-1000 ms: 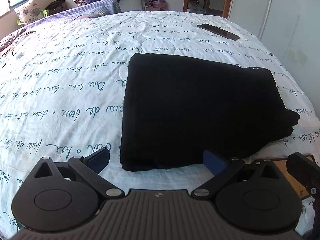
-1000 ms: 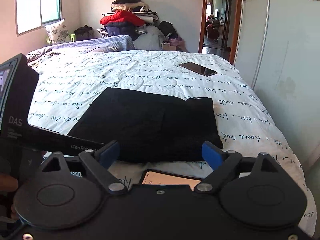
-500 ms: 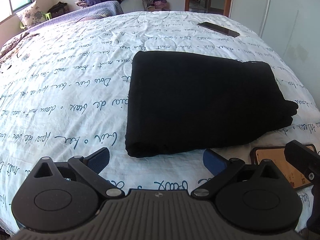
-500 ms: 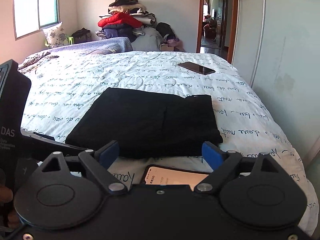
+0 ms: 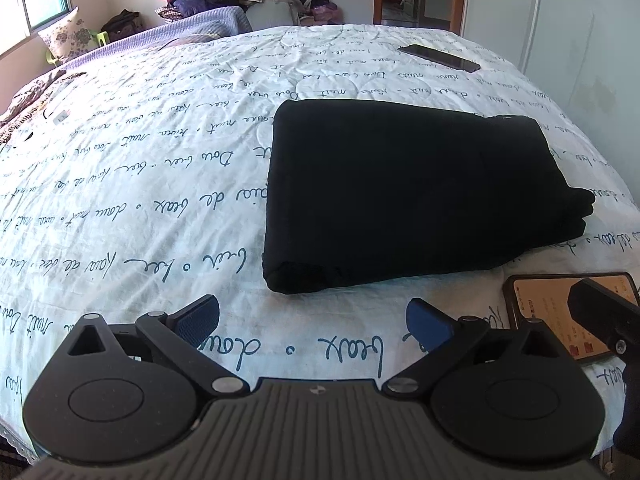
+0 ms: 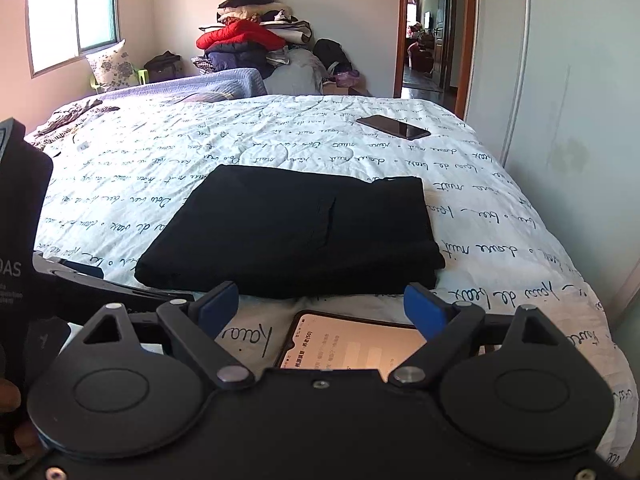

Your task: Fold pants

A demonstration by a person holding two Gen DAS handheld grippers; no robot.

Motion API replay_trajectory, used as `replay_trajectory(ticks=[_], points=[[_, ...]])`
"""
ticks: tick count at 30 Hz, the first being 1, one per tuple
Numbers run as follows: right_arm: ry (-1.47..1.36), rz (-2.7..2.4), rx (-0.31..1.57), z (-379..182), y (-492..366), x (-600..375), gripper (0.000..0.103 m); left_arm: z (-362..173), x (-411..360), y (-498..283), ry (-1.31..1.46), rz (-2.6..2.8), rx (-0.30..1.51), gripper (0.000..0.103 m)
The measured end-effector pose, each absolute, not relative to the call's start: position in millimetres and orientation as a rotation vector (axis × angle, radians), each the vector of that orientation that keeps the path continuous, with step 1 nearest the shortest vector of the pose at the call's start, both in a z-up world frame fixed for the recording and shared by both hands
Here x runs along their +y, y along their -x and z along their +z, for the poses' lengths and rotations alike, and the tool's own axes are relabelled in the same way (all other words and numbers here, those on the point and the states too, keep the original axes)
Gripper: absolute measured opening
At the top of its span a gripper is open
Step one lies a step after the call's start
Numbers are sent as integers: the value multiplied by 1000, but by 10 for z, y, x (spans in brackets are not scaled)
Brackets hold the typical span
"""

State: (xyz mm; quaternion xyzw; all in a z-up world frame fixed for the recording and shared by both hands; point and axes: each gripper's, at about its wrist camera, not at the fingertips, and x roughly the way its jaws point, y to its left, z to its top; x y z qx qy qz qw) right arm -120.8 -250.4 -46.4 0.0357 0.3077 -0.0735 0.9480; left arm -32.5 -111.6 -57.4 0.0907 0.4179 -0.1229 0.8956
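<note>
The black pants (image 5: 404, 192) lie folded into a flat rectangle on the white bed with blue script; they also show in the right wrist view (image 6: 296, 236). My left gripper (image 5: 312, 316) is open and empty, held above the bedspread just short of the pants' near edge. My right gripper (image 6: 320, 304) is open and empty, above a lit phone and near the pants' front edge. The left gripper's body shows at the left edge of the right wrist view.
A lit phone (image 6: 352, 344) lies on the bed in front of the pants, also in the left wrist view (image 5: 560, 312). A dark phone (image 6: 394, 126) lies far right on the bed. A clothes pile (image 6: 248, 44) stands beyond. A wardrobe wall (image 6: 568, 80) runs along the right.
Both grippers have drawn back from the folded pants toward the bed's near edge, showing more bedspread and the lit phone. The pants have not moved.
</note>
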Motion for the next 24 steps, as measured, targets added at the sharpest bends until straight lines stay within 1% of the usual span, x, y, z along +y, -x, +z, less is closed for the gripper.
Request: replay_trajectory(ticks=[24], points=[[-48, -124, 610, -464, 1315, -2425, 91, -588, -1115, 430, -192, -253, 869, 101]])
